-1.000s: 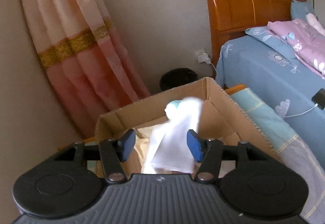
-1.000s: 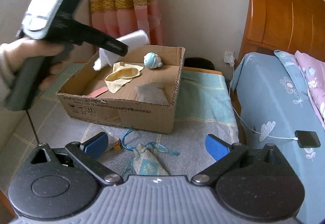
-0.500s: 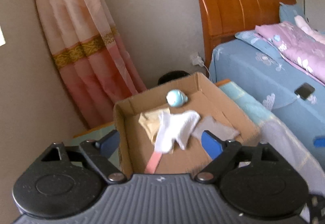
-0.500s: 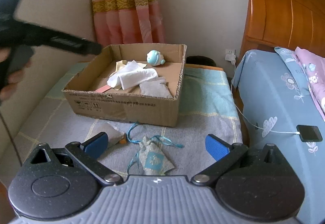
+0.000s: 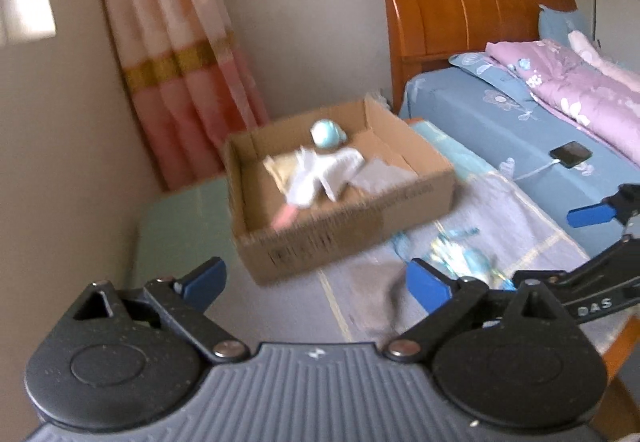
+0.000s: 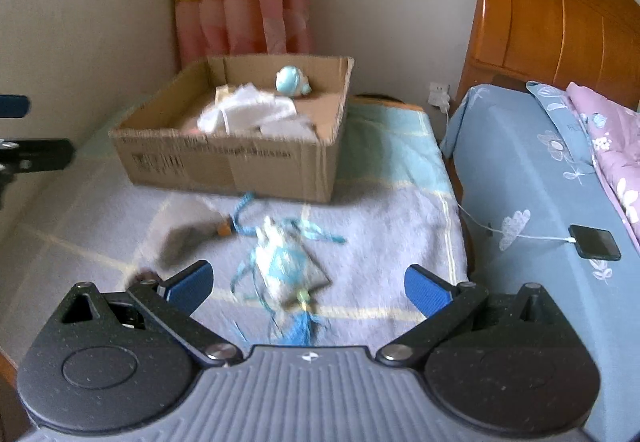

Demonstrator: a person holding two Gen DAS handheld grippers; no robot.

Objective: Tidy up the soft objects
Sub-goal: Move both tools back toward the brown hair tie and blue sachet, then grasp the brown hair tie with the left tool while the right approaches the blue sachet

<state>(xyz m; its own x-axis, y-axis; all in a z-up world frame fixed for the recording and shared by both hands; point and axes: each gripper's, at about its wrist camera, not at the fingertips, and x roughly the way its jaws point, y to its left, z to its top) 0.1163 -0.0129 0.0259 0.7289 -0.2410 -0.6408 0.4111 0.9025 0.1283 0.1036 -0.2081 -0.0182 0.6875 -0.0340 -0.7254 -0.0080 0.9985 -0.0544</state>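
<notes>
Several soft items, a white cloth [image 6: 248, 109] among them, already lie in the cardboard box [image 6: 236, 161]; nearer, a drawstring pouch [image 6: 286, 266] and grey cloth [image 6: 188, 234] wait. My left tongs [image 5: 316, 282] and right tongs [image 6: 306, 282] gape, empty.

The letters "DAS" stand in white on the black arm of the right tool [image 5: 592, 215]. Print on the brown cardboard box [image 6: 224, 161] is too blurred to read.

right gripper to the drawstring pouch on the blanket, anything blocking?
Nothing visible does. The open right gripper faces the small blue-and-white drawstring pouch, which lies alone on the pale blanket; the grey cloth bundle sits off to its left.
</notes>
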